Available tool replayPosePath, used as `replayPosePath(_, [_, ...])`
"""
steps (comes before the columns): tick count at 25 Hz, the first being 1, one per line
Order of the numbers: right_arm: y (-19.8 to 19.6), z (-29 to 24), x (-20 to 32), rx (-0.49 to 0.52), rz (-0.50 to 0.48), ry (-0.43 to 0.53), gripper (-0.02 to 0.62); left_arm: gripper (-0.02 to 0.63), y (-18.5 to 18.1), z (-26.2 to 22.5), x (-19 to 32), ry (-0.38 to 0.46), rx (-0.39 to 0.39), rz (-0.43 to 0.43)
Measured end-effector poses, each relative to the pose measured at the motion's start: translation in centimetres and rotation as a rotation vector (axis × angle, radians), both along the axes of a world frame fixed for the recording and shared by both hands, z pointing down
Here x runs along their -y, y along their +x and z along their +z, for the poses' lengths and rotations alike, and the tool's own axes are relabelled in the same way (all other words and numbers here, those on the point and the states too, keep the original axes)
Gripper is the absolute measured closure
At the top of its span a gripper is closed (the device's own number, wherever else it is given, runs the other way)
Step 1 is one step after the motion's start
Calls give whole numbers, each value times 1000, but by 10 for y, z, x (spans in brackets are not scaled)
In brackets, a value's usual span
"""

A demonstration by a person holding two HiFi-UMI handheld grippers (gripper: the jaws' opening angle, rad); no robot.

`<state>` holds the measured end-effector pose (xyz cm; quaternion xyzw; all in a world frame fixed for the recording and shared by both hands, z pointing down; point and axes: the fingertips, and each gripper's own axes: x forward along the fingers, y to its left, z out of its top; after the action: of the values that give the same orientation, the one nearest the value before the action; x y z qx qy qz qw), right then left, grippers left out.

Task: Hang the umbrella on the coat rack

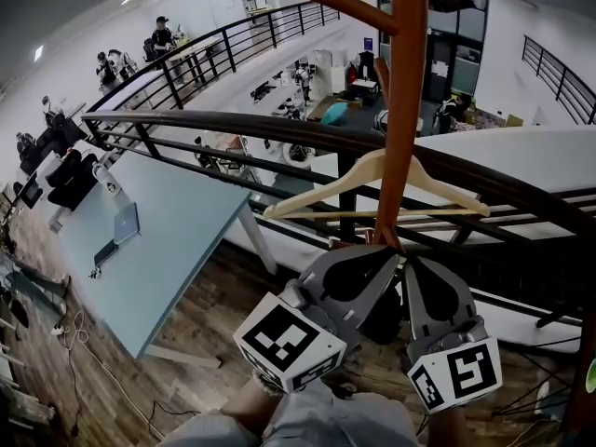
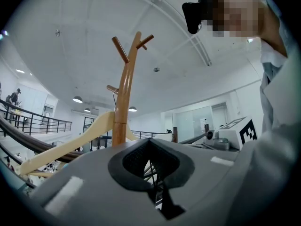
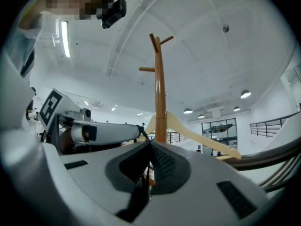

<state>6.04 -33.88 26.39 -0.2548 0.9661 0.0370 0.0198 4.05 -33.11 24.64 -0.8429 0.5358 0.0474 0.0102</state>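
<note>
While no umbrella is being shown, left gripper (image 2: 149, 141) and right gripper (image 3: 151, 144), both closed empty, are being held lower centre under coat rack (image 1: 405, 110); hanging outstanding.

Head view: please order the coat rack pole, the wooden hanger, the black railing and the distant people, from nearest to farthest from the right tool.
1. Coat rack pole, just ahead of the right tool.
2. Wooden hanger, on the pole above.
3. Black railing, behind the hanger.
4. People, far upper left.

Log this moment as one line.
left hand-held gripper: shut | right hand-held gripper: shut | both close to coat rack | wooden hanger on rack | umbrella: not in view
</note>
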Motion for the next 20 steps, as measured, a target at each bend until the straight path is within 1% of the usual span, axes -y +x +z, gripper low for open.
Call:
replayPosePath(4, [-4, 2, 3, -5, -1, 6, 597, 603, -3, 2, 3, -1, 38, 3])
replayPosePath(6, [-5, 2, 4, -13, 2, 13, 597, 603, -5, 3, 4, -22, 74, -8])
replayPosePath(9, [-6, 3, 4, -20, 4, 16, 597, 603, -8, 6, 6, -14, 119, -16])
replayPosePath(11, [-5, 4, 6, -20, 9, 12, 597, 603, -8, 8, 8, -9, 117, -10])
replayPosePath(20, [-7, 15, 20, -41, 3, -7, 597, 603, -13, 21, 24, -39, 88, -24])
